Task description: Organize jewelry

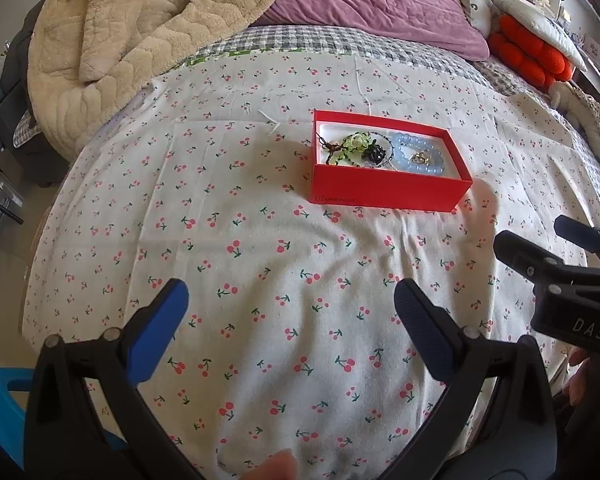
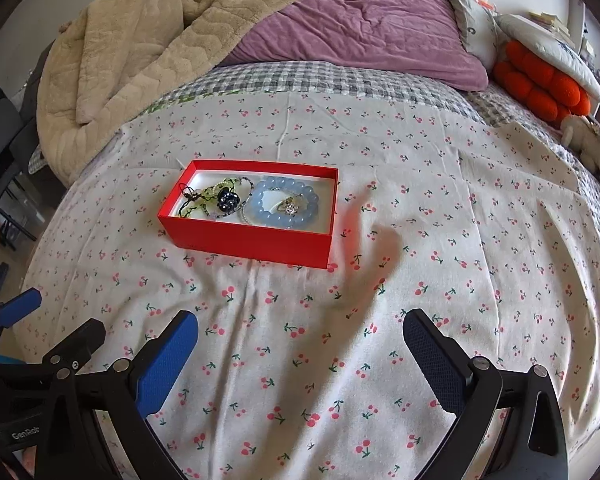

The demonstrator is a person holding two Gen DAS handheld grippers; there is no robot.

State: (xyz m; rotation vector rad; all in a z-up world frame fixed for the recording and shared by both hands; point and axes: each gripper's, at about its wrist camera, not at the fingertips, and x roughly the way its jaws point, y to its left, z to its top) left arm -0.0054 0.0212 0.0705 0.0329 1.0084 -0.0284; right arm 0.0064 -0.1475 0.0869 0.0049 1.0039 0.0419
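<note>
**Jewelry gathered in the red box; both grippers idle**

The red box [image 2: 247,236] lies on the cherry-print sheet [image 2: 340,360], at 11 o'clock in the right wrist view and 1 o'clock in the left. Inside lie a blue bead bracelet [image 2: 284,209] ringing a sparkling ring [image 2: 290,208], a dark flower piece [image 2: 228,199] and a green beaded bracelet [image 2: 198,200]. No jewelry shows loose on the sheet, so sorting appears complete or nearly so. The left gripper [image 1: 292,312] and right gripper [image 2: 300,344] both stand wide apart, holding nothing, well short of the box.
</note>
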